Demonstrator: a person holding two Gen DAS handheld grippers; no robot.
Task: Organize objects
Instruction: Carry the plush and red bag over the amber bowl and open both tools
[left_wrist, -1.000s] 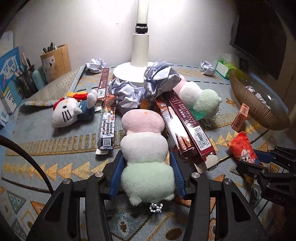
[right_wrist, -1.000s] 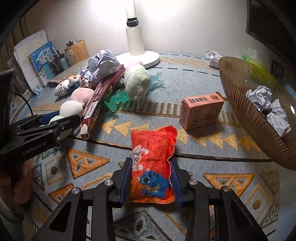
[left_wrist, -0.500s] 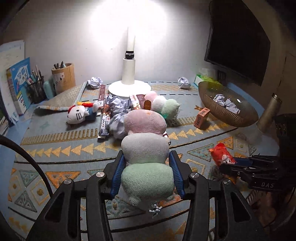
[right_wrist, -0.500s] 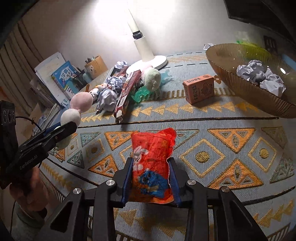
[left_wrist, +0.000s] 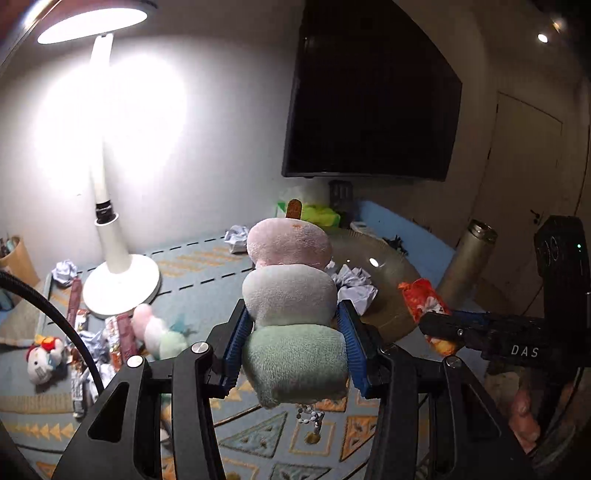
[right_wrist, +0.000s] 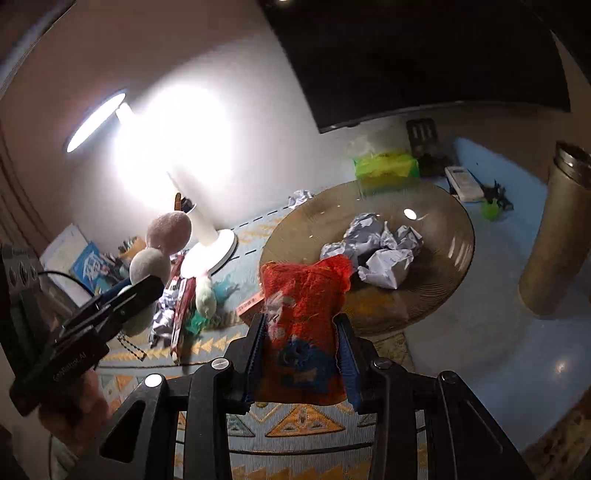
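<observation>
Left gripper (left_wrist: 293, 350): blue pads clamped on the green bottom ball of a three-ball plush skewer toy (pink, white, green) (left_wrist: 290, 291), lifted clear of the patterned blue-and-orange tablecloth (left_wrist: 258, 439), centre of frame.

Right gripper (right_wrist: 301, 363): narrow, pads pressing both sides of a red crinkled snack packet with blue cartoon print (right_wrist: 303, 317), held above the cloth, lower centre.

Amber ribbed glass bowl (right_wrist: 439, 273): centre right, holding crumpled white paper balls (right_wrist: 380, 251).

White desk lamp (left_wrist: 110, 266): left, lit.

Brass-coloured metal flask (right_wrist: 554, 236): right edge, upright.
</observation>
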